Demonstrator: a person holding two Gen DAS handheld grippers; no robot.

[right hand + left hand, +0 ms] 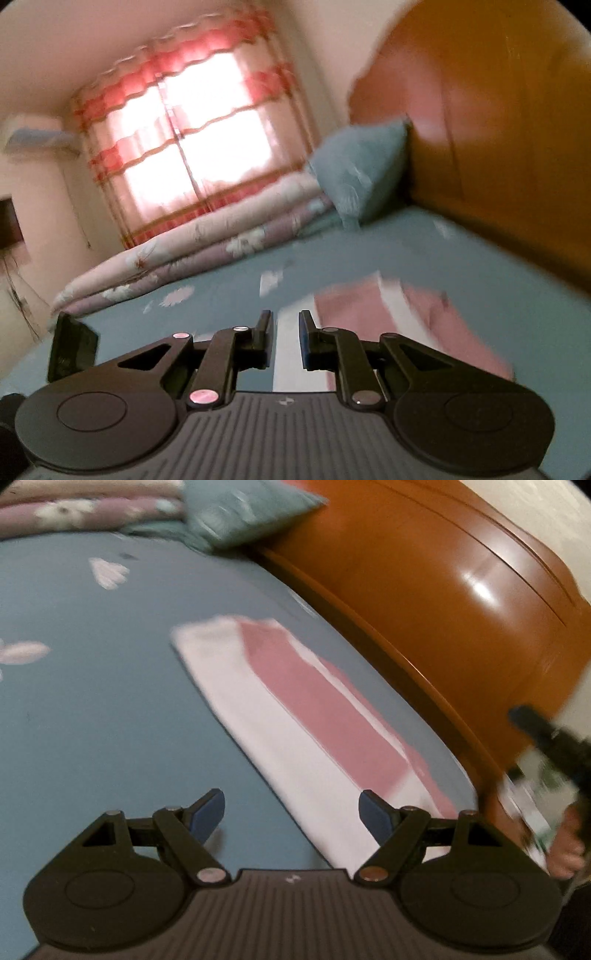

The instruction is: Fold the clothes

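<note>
A folded white and pink garment (280, 709) lies flat on the blue bedsheet (92, 720), close to the wooden headboard (443, 590). My left gripper (291, 801) hovers over the garment's near end, jaws wide apart and holding nothing. In the right wrist view the same garment (424, 325) shows blurred beyond and to the right of my right gripper (285, 317). Its jaws stand a narrow gap apart with nothing between the pads. It is lifted off the bed and points nearly level across it. A hand (565, 853) with the other gripper shows blurred at the left view's right edge.
A blue-green pillow (362, 166) leans against the headboard (498, 129). A folded floral quilt (184, 251) lies along the far side of the bed under a curtained window (192, 129). The sheet (480, 258) has white flower prints.
</note>
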